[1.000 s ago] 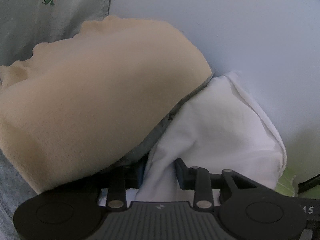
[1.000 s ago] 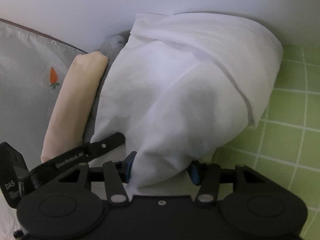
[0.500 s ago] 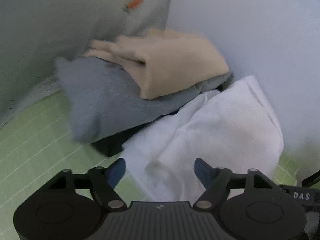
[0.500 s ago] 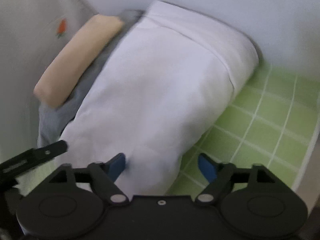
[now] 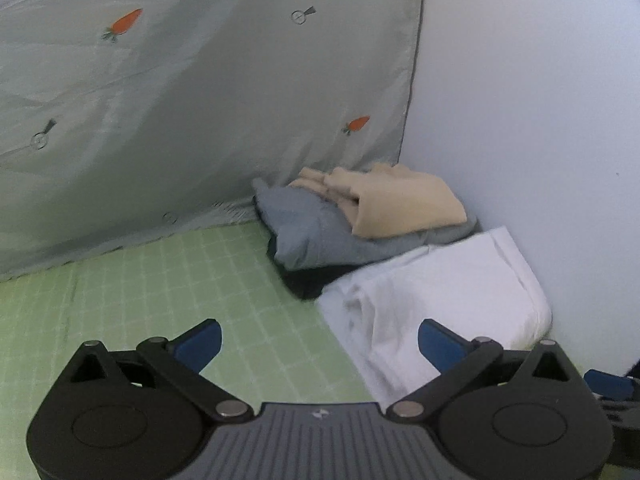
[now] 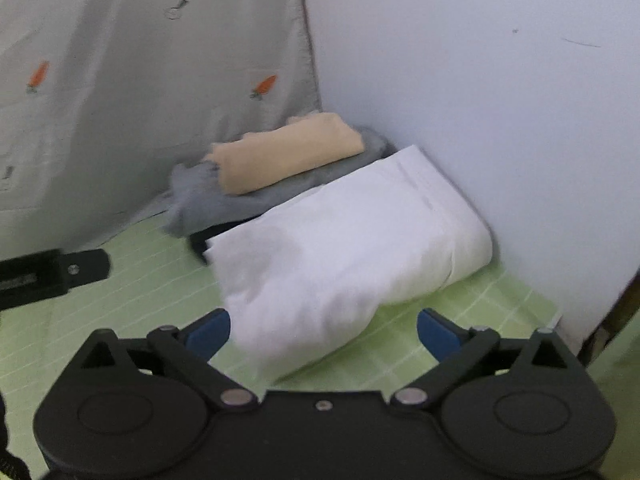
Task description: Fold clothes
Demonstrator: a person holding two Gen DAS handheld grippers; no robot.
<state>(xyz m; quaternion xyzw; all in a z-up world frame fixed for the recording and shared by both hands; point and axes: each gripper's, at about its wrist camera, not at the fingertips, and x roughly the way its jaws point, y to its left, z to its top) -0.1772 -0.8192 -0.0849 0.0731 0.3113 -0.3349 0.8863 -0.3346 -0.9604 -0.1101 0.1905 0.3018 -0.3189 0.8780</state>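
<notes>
A folded white garment (image 5: 448, 292) (image 6: 348, 248) lies on the green checked mat against the white wall. Behind it sits a stack: a folded beige garment (image 5: 404, 204) (image 6: 288, 152) on a grey one (image 5: 320, 236) (image 6: 248, 200), with something dark (image 5: 304, 284) underneath. My left gripper (image 5: 320, 340) hovers back from the white garment's near left corner, its jaws opening and its pads touching nothing. My right gripper (image 6: 323, 332) is just short of the garment's near end, jaws also opening; the cloth shows between the pads but is not pressed.
A grey fabric panel printed with carrots (image 5: 200, 100) (image 6: 140, 80) stands upright behind the stack and meets the white wall (image 5: 520, 120) in a corner. Green mat (image 5: 160, 280) (image 6: 120, 300) spreads to the left. The left gripper's body (image 6: 52, 272) shows at the right view's left edge.
Both grippers were closed on the white garment's near edge; they have let go, opened wide and pulled back and upward, so the whole stack and the mat come into view.
</notes>
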